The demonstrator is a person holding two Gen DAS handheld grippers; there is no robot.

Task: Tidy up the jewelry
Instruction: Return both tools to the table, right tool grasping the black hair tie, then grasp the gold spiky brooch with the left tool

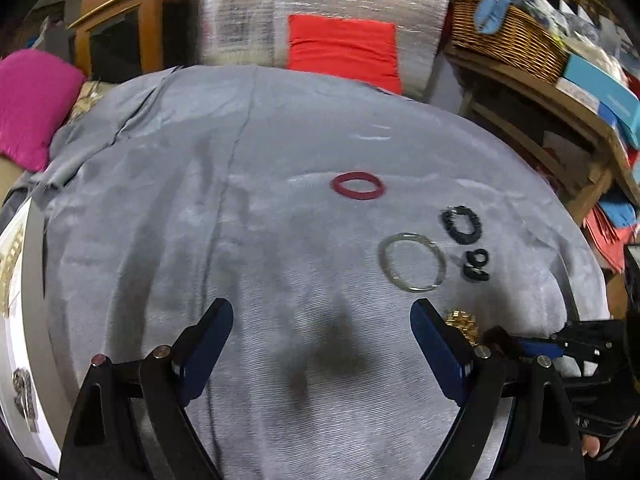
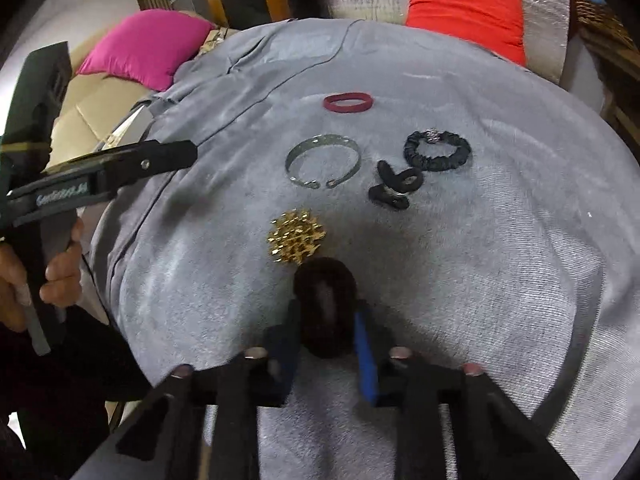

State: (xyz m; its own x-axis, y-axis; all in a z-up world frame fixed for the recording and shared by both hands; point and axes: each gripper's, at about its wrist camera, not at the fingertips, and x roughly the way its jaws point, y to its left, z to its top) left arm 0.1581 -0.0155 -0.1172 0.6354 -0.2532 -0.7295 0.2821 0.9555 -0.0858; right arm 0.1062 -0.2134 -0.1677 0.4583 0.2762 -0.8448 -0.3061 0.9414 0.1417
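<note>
**Dark scrunchie sits between our right jaws, near edge of the row**

The dark scrunchie [image 2: 325, 308] is the piece in hand: a fuzzy, dark maroon loop lying on the grey cloth [image 2: 500, 280] that covers the desk, right at the near end of the laid-out pieces. Our right gripper [image 2: 326, 344] has its jaws on either side of it, closed against its flanks as far as we can judge, though motion blur leaves the contact itself soft. The scrunchie's long axis runs near to far, in line with the jaws, so the squeeze falls across its narrow width.

Just beyond it, slightly left and close to touching, lies the gold brooch [image 2: 296, 242]. Farther off are the silver bangle [image 2: 323, 160], then the red band [image 2: 348, 103] farthest away. To the right of the bangle sit the small black tie [image 2: 396, 188] and the black scrunchie [image 2: 438, 155].

Our left gripper [image 1: 322, 344] hangs over bare cloth with its jaws wide apart and nothing between them; the pieces lie to its right, the bangle [image 1: 412, 262] nearest. So the right hand is plainly the closer one.

We judge that the coming move turns on the brooch: any lift or slide should go up or to the right, away from it, so the scrunchie does not drag it along.
</note>
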